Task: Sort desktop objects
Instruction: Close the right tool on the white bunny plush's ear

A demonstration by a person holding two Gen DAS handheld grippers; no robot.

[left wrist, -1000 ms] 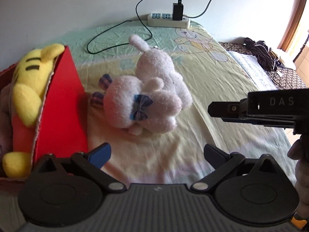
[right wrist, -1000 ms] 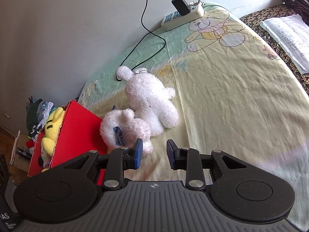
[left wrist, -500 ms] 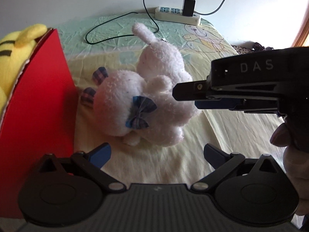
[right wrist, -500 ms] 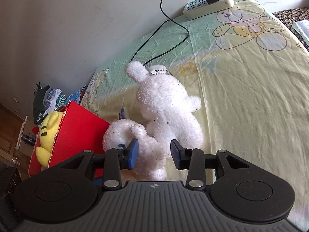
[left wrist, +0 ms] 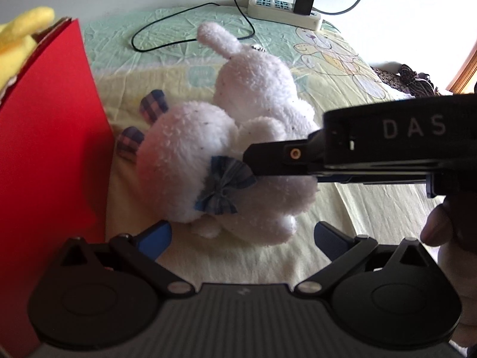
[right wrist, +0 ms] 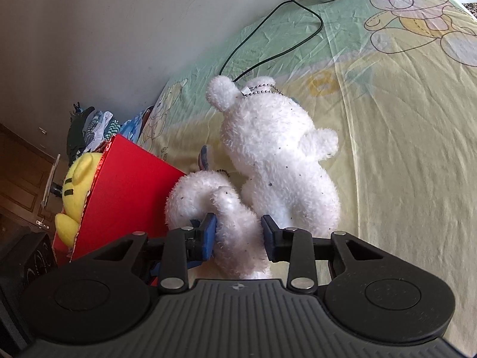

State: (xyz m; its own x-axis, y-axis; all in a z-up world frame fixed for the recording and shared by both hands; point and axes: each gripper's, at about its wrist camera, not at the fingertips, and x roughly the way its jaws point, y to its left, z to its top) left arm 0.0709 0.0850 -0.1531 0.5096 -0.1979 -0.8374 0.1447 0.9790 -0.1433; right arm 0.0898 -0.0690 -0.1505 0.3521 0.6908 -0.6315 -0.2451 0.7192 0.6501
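Note:
Two white plush toys lie together on the bed sheet (left wrist: 342, 208). The nearer small plush (left wrist: 179, 155) has a blue bow and plaid ears; the larger plush (left wrist: 256, 80) lies behind it. My left gripper (left wrist: 241, 235) hovers open just in front of them, holding nothing. My right gripper (right wrist: 238, 232) is open, its blue pads either side of a limb of the small plush (right wrist: 193, 194), beside the larger plush (right wrist: 277, 149). In the left wrist view its black body reaches in from the right over the bow.
A red box (left wrist: 44, 149) stands close on the left with a yellow plush (right wrist: 77, 179) inside. A power strip (left wrist: 283, 9) and black cable (right wrist: 268, 56) lie by the wall. A hand (left wrist: 441, 232) holds the right gripper. Clutter sits beyond the box.
Both grippers have moved in toward the plush toys. The right gripper came from the right and now straddles the small plush's limb, its jaws slightly narrower than half a second ago.

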